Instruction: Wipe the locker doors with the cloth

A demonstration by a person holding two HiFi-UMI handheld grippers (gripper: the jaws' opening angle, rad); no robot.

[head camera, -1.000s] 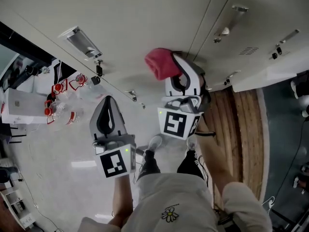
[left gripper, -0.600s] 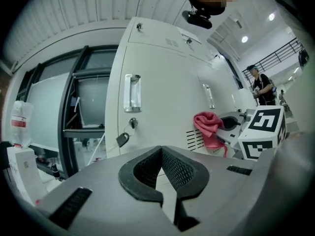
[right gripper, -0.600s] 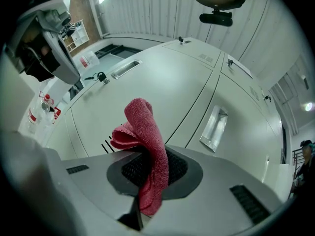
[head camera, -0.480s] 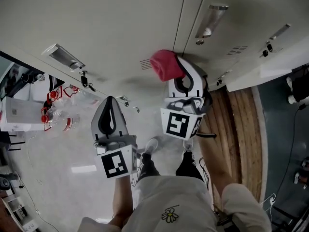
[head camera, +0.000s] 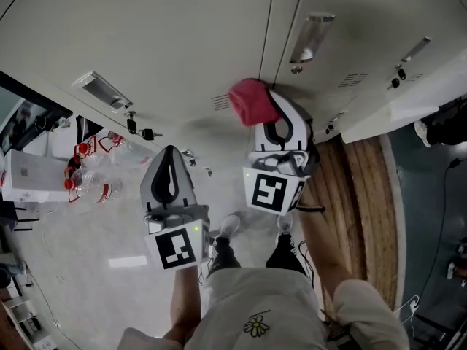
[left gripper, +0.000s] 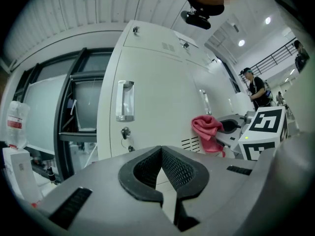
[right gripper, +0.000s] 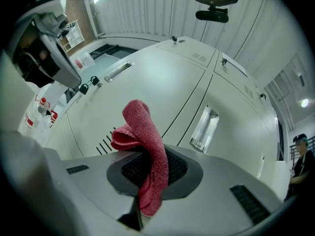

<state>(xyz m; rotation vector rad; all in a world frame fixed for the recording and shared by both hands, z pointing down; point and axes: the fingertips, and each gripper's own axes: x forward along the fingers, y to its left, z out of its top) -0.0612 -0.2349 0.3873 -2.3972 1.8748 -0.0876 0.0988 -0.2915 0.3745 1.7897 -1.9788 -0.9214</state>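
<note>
A red cloth (head camera: 252,100) is pinched in my right gripper (head camera: 268,114), which is shut on it. The cloth's bunched top (right gripper: 142,124) sits against a pale locker door (head camera: 182,35), just right of its vent slots (head camera: 221,100) and left of the seam between two doors. The neighbouring door's recessed handle (head camera: 310,39) is up and to the right. My left gripper (head camera: 169,155) hangs lower left, off the doors, with its jaws shut and nothing between them (left gripper: 161,151). From the left gripper view the cloth (left gripper: 206,129) shows at the right.
Keys (head camera: 146,133) hang from a lock under another handle (head camera: 102,90) at left. Water bottles (head camera: 95,181) and a white box (head camera: 29,170) stand at the far left. A wooden floor strip (head camera: 365,195) runs at right. A person (left gripper: 256,87) stands far off.
The cloth and right gripper have slid slightly right along the door, and the vent slots now show beside the cloth. The left gripper has barely moved.
</note>
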